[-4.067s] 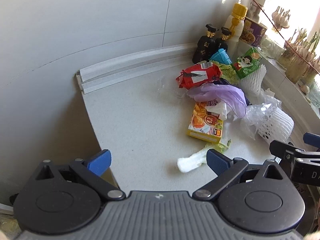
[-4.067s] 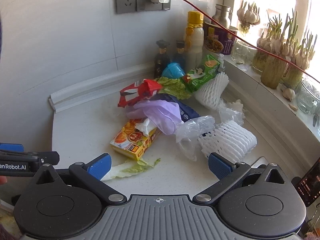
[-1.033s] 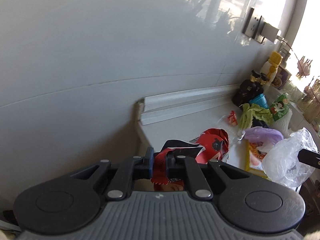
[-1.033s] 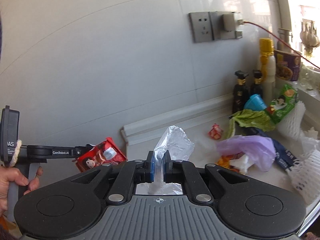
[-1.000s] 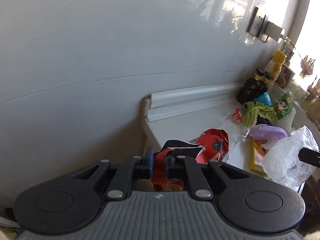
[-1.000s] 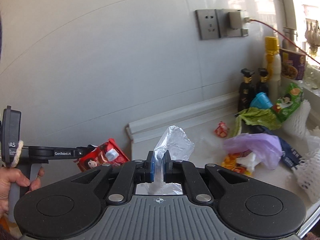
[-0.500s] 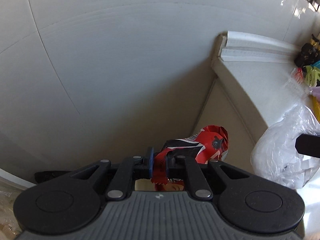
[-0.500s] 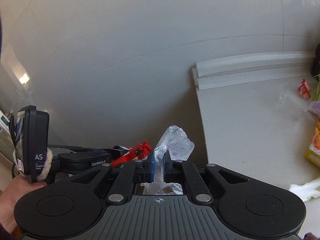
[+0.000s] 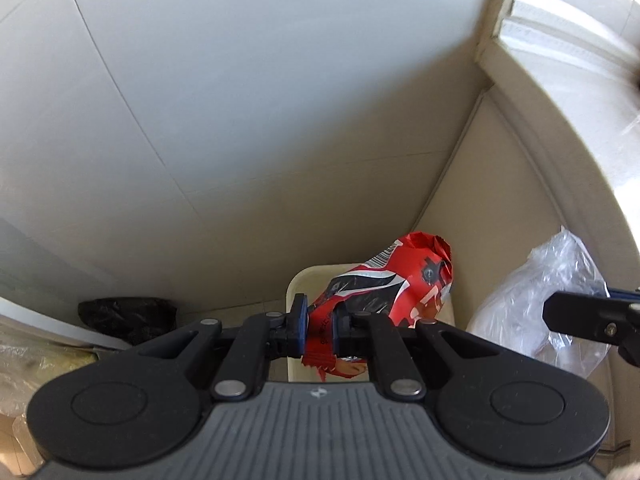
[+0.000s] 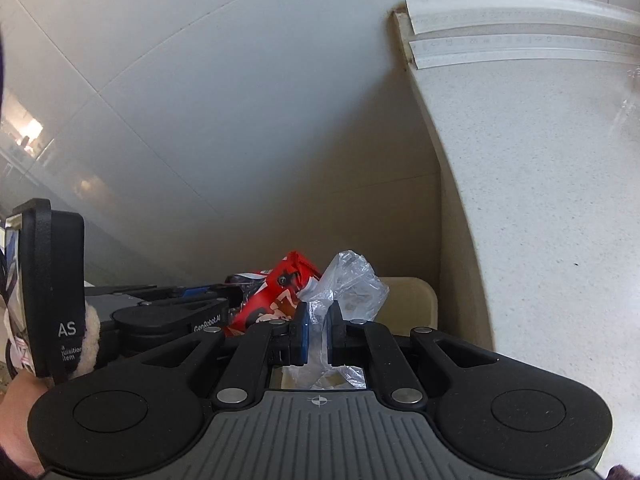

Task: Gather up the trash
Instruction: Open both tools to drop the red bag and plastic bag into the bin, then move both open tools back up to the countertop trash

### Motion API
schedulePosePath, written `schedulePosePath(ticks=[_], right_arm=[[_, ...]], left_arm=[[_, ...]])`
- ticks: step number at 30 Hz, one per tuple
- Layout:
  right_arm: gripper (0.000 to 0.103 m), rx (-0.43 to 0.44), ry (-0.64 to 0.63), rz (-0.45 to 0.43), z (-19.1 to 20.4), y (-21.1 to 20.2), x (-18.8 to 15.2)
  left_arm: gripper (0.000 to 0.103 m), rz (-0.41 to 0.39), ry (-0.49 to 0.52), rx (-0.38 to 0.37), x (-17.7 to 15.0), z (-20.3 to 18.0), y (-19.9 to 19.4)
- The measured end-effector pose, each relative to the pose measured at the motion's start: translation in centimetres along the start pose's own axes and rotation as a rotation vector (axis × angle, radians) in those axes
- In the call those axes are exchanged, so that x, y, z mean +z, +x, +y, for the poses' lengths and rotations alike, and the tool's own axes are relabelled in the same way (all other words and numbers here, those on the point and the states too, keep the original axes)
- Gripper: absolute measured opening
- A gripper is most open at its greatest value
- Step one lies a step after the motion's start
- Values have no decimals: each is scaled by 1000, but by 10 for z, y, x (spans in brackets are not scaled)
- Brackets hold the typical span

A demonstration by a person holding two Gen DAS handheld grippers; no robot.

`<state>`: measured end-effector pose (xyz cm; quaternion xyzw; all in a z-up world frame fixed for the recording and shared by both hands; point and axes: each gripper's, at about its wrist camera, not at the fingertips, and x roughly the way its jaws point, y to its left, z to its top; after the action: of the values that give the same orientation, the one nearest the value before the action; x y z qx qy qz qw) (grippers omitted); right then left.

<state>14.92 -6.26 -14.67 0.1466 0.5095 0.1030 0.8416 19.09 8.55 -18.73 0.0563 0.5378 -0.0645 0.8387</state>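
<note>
My left gripper (image 9: 319, 328) is shut on a red snack wrapper (image 9: 400, 280) and holds it above a beige bin (image 9: 294, 284) on the floor beside the counter. My right gripper (image 10: 316, 334) is shut on a clear plastic bag (image 10: 352, 276) and holds it over the same bin (image 10: 412, 300). The bag also shows at the right of the left wrist view (image 9: 532, 300), and the red wrapper shows in the right wrist view (image 10: 276, 292) just left of the bag. The bin's inside is hidden.
The speckled white countertop (image 10: 540, 160) ends at a rounded edge to the right, with a white backsplash strip (image 10: 500, 20) behind. A tiled wall (image 9: 200, 100) stands behind the bin. A black bag (image 9: 128, 314) lies on the floor at the left.
Both grippers have swung left off the counter and tilted down, carrying the red wrapper and the clear bag; the beige bin has come into view beneath them.
</note>
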Motion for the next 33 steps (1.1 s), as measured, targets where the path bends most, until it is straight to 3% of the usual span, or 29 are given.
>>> schedulePosePath(ticks=[5, 9, 13, 29, 33], right_arm=[[12, 0, 2, 7, 2, 8, 7], [19, 12, 23, 7, -1, -1, 2], [47, 27, 29, 4, -5, -6, 0], [52, 5, 3, 0, -11, -15, -1], [57, 13, -14, -27, -11, -25, 5]], left_arm=[[11, 7, 2, 9, -1, 1, 3], [24, -2, 16, 21, 2, -2, 8], [27, -6, 26, 23, 3, -6, 11], [44, -10, 36, 10, 6, -11, 9], [58, -33, 39, -8, 7, -9, -1]])
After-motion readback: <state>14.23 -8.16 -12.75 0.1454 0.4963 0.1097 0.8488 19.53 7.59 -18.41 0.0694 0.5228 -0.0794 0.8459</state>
